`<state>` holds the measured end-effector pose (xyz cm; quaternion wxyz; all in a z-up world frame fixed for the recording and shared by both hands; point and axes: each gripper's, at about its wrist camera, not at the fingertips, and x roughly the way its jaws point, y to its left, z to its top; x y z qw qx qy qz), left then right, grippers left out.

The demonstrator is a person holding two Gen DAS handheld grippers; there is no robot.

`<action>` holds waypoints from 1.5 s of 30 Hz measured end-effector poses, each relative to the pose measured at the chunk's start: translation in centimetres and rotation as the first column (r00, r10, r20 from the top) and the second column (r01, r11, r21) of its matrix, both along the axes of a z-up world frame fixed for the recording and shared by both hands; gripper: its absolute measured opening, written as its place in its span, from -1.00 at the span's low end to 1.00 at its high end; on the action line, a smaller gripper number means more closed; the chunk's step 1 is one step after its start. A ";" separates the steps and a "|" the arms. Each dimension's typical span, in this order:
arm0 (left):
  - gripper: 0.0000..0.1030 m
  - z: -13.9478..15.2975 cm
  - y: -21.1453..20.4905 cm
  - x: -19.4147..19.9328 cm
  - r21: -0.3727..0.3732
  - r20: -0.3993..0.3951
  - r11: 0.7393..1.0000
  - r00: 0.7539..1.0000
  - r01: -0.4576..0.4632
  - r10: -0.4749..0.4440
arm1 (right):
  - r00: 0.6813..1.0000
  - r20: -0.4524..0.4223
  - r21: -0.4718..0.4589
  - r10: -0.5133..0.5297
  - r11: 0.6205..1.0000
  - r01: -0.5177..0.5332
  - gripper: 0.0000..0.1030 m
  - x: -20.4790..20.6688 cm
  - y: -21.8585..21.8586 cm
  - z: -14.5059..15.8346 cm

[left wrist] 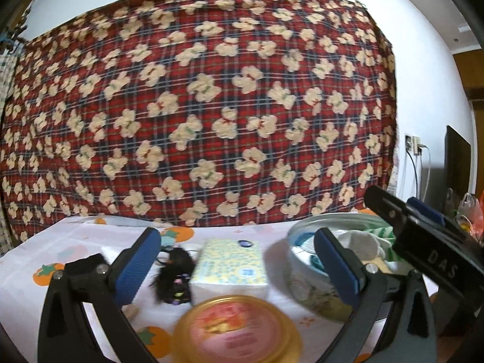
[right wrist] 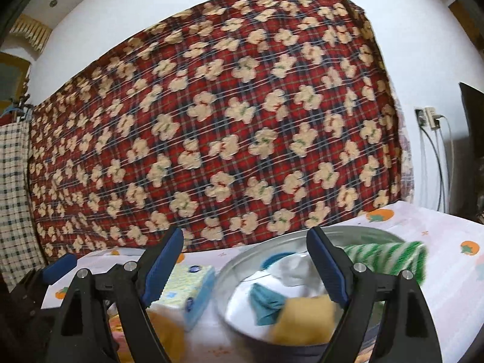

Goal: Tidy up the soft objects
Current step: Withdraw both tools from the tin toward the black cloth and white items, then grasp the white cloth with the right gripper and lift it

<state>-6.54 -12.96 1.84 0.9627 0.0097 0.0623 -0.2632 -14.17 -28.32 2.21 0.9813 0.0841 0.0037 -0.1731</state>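
Right now my left claw [left wrist: 237,267] hangs with its blue-padded jaws wide apart and nothing between them, and my right claw [right wrist: 245,267] stands just as wide and empty over the round metal basin [right wrist: 242,260]. Inside that basin lie a white cloth [right wrist: 292,269], a teal cloth [right wrist: 266,304] and a yellow sponge [right wrist: 305,317]; a green-and-white striped sock [right wrist: 390,255] drapes over its far rim. Left of the basin sits a yellow-patterned tissue pack [left wrist: 230,267], then a black furry toy [left wrist: 175,275]; a gold-rimmed round lid [left wrist: 239,329] lies nearer me
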 end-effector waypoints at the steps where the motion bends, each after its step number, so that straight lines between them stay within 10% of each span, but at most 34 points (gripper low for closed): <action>1: 0.99 0.0 0.4 0.2 -0.002 -0.001 1.000 1.000 -0.007 0.007 | 1.000 -0.004 -0.010 0.011 1.000 -0.011 0.66 0.3 0.7 -0.1; 18: 0.99 -0.6 9.5 5.8 0.025 -0.045 0.983 0.982 -0.180 0.181 | 0.985 -0.059 -0.023 0.161 0.986 -0.162 0.66 4.7 9.6 -0.5; 29: 0.99 -1.2 16.8 10.5 0.018 -0.103 0.934 0.929 -0.356 0.356 | 0.932 -0.219 0.008 0.290 0.955 -0.296 0.66 9.6 15.0 -1.7; 37: 0.99 -2.0 21.9 15.0 0.009 -0.205 0.878 0.859 -0.478 0.470 | 0.844 -0.380 -0.025 0.379 0.908 -0.419 0.65 14.5 20.0 -2.8; 45: 0.99 -3.6 24.2 19.2 -0.019 -0.408 0.901 0.827 -0.433 0.388 | 0.685 -0.589 0.057 0.430 0.867 -0.495 0.65 20.5 23.0 -5.2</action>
